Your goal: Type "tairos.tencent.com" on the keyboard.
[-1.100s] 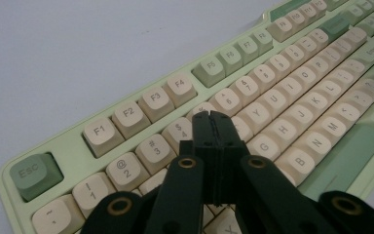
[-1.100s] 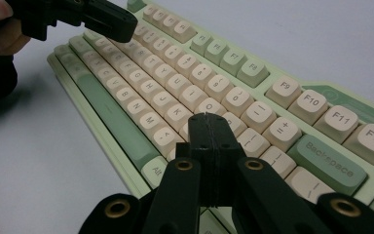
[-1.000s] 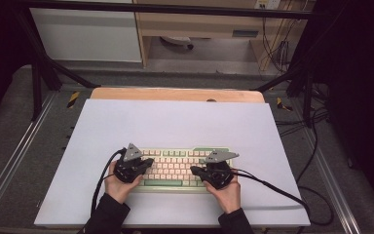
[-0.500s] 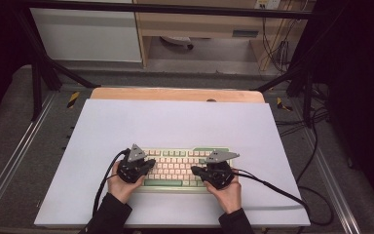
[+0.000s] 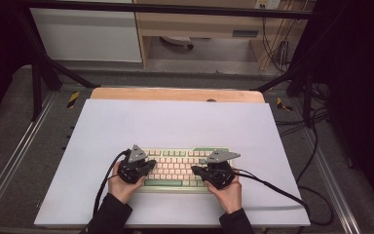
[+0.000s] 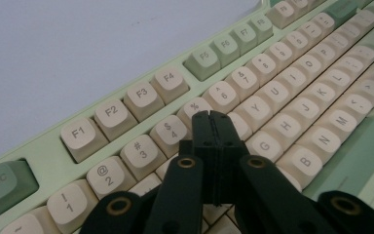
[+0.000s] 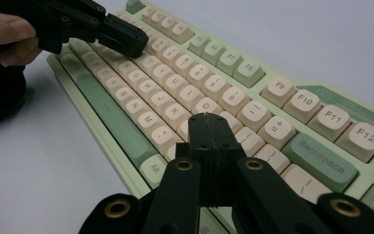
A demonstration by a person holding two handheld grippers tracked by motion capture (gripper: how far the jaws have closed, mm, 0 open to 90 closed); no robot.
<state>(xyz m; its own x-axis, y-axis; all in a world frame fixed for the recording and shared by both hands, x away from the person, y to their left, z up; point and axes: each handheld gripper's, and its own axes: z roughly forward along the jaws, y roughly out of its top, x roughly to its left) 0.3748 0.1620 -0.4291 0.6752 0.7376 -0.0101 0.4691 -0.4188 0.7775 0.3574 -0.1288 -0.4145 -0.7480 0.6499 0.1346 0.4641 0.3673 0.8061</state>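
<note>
From above, the keyboard [image 5: 177, 168] lies near the table's [image 5: 175, 122] front edge, the left gripper [image 5: 143, 165] and right gripper [image 5: 199, 170] poised over its ends. The left gripper view shows closed, empty jaws above R and T. The right gripper view shows closed jaws near P; their broad tip could press two keys together.

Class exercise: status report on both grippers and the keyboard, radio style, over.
Left gripper shut, tips over the number row near 5. Right gripper shut, over the keys by P. Keyboard flat on the white mat. Nothing in the way.
</note>
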